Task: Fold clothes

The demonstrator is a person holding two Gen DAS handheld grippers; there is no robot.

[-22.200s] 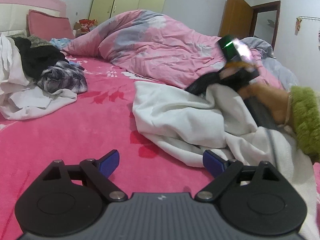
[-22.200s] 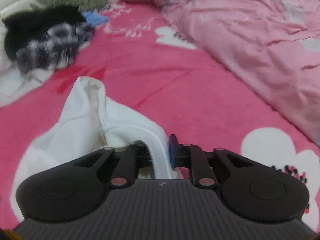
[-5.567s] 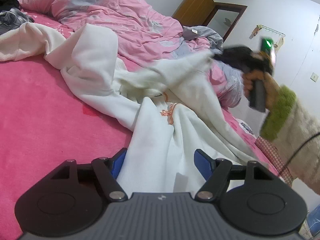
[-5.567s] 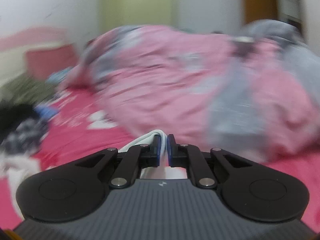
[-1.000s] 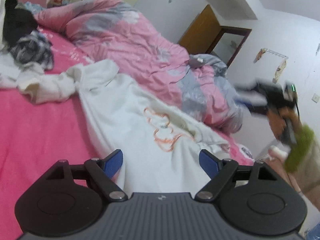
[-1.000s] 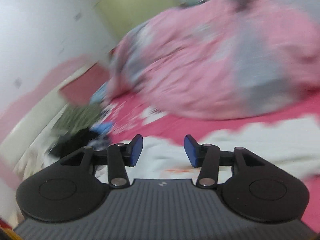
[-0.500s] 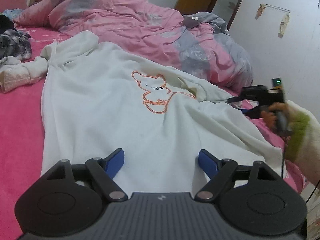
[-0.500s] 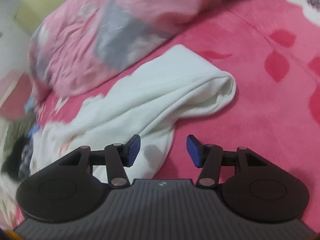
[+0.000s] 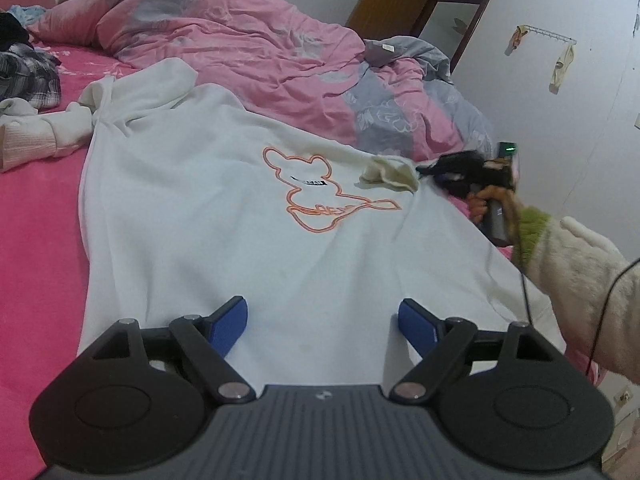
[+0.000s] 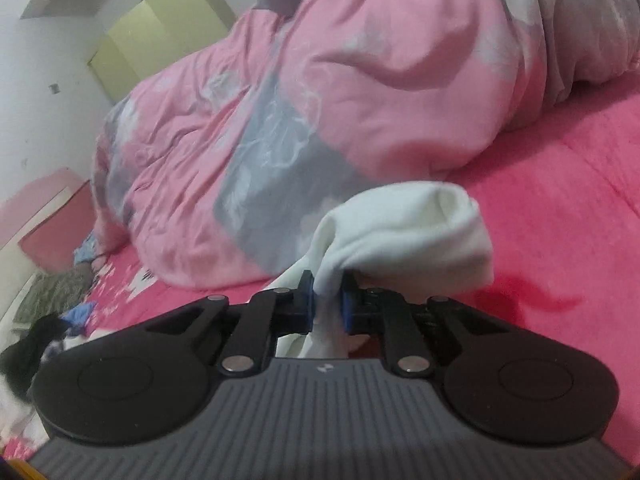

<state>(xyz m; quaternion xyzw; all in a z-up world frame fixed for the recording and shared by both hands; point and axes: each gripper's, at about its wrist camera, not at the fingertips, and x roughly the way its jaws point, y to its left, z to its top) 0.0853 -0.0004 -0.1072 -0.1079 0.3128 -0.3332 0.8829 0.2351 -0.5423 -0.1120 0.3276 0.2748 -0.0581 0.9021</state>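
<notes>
Gripping the sleeve cuff (image 10: 404,232) now, the right tongs (image 10: 326,304), open half a second ago, are shut on it. Ahead of the wide-open, empty left tongs (image 9: 322,322), the white sweatshirt (image 9: 224,216) is spread flat on the bed (image 9: 36,240); a sleeve fold is judged next.

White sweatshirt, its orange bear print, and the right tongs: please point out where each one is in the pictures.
white sweatshirt (image 9: 192,216): left wrist view, on the flat front panel.
orange bear print (image 9: 320,194): left wrist view, middle of the outline.
right tongs (image 10: 326,300): right wrist view, between the tips, shut on the sleeve cuff.
</notes>
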